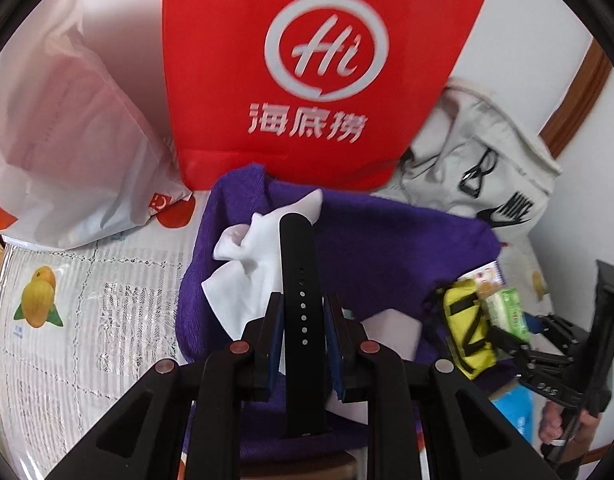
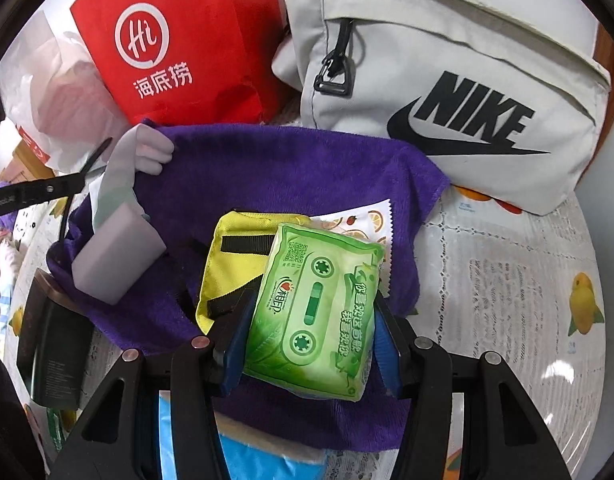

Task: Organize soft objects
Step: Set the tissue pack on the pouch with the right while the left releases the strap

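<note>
My left gripper (image 1: 303,304) is shut on a black perforated watch strap (image 1: 297,248), which points away from me over a purple towel (image 1: 387,248). A crumpled white cloth (image 1: 251,264) lies on the towel beneath the strap. My right gripper (image 2: 313,304) is shut on a green pack of tissues (image 2: 315,308), held above a yellow pouch (image 2: 227,264) with black straps that rests on the purple towel (image 2: 291,168). A pale block (image 2: 115,260) and the white cloth (image 2: 147,152) lie on the towel's left part.
A red bag (image 1: 307,72) with a white logo stands behind the towel, a white plastic bag (image 1: 67,140) to its left, and a grey Nike bag (image 2: 447,92) to its right. A black box (image 2: 55,340) sits at the towel's left edge. The tablecloth (image 2: 507,280) has fruit prints.
</note>
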`<act>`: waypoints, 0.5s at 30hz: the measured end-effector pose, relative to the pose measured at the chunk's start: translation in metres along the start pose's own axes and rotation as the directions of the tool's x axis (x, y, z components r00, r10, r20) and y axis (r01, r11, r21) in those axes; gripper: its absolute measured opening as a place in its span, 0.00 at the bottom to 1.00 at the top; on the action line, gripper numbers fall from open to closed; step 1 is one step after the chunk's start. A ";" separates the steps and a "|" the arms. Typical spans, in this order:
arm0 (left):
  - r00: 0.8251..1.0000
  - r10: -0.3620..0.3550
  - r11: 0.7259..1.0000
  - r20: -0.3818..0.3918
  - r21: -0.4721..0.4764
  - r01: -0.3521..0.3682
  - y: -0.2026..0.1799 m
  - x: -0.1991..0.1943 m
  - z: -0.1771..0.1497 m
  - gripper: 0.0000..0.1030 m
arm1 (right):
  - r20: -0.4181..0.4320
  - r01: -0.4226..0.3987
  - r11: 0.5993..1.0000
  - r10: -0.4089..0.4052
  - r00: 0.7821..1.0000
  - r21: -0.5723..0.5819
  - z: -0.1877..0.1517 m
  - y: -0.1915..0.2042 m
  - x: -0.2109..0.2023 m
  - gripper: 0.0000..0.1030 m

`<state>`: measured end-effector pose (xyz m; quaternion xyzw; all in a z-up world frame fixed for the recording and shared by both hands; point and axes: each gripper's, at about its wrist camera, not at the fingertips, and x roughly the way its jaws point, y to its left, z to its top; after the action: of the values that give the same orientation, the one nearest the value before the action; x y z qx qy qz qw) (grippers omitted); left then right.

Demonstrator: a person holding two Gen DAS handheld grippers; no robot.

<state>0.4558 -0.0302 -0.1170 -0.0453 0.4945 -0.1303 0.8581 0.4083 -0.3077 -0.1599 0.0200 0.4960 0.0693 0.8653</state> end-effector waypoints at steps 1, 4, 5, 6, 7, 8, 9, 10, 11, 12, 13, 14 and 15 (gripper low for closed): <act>1.000 0.001 1.000 -0.009 -0.006 -0.001 0.001 0.004 0.001 0.19 | -0.006 -0.004 1.000 0.004 1.000 0.000 0.001 0.000 0.002 0.53; 1.000 0.004 1.000 -0.026 -0.014 -0.005 0.004 0.015 0.002 0.19 | -0.022 -0.012 1.000 0.012 1.000 0.003 0.002 -0.001 0.008 0.53; 0.999 0.005 1.000 -0.034 -0.015 -0.005 0.004 0.018 0.002 0.19 | -0.025 -0.011 1.000 0.011 1.000 0.001 0.002 0.000 0.008 0.53; 0.999 0.004 1.000 -0.041 -0.016 -0.005 0.004 0.020 0.001 0.19 | -0.025 -0.010 1.000 0.010 1.000 -0.002 0.002 0.001 0.009 0.54; 0.999 0.001 1.000 -0.049 -0.017 -0.002 0.004 0.022 0.000 0.19 | -0.025 -0.013 1.000 0.013 1.000 -0.004 0.001 0.002 0.009 0.54; 0.998 -0.001 1.000 -0.055 -0.018 0.000 0.003 0.024 0.000 0.19 | -0.022 -0.018 1.000 0.018 1.000 -0.006 0.001 0.002 0.008 0.55; 0.998 -0.001 1.000 -0.059 -0.018 0.000 0.003 0.025 -0.001 0.19 | -0.021 -0.021 1.000 0.020 1.000 -0.008 0.000 0.002 0.008 0.55; 0.998 -0.004 1.000 -0.060 -0.020 0.003 0.003 0.026 -0.001 0.19 | -0.021 -0.023 1.000 0.023 1.000 -0.008 0.000 0.002 0.007 0.55; 0.998 -0.007 1.000 -0.062 -0.022 0.006 0.003 0.027 -0.001 0.19 | -0.020 -0.026 1.000 0.026 0.999 -0.008 0.000 0.001 0.007 0.56; 0.998 -0.006 1.000 -0.067 -0.022 0.005 0.002 0.028 -0.001 0.19 | -0.020 -0.031 0.999 0.031 0.999 -0.008 0.001 0.001 0.006 0.57; 0.997 -0.003 1.000 -0.074 -0.022 0.002 0.002 0.028 -0.001 0.19 | -0.021 -0.037 0.999 0.036 0.999 -0.007 0.001 0.001 0.006 0.57; 0.997 0.000 1.000 -0.080 -0.023 -0.002 0.003 0.029 -0.002 0.19 | -0.023 -0.046 0.999 0.046 0.999 -0.006 0.001 0.001 0.004 0.59; 0.996 0.002 1.000 -0.087 -0.021 -0.004 0.003 0.029 -0.003 0.19 | -0.022 -0.054 0.999 0.053 0.998 -0.009 0.001 0.001 0.003 0.61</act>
<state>0.4677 -0.0346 -0.1432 -0.0481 0.5329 -0.1256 0.8354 0.4099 -0.3059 -0.1618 0.0283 0.5044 0.0950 0.8578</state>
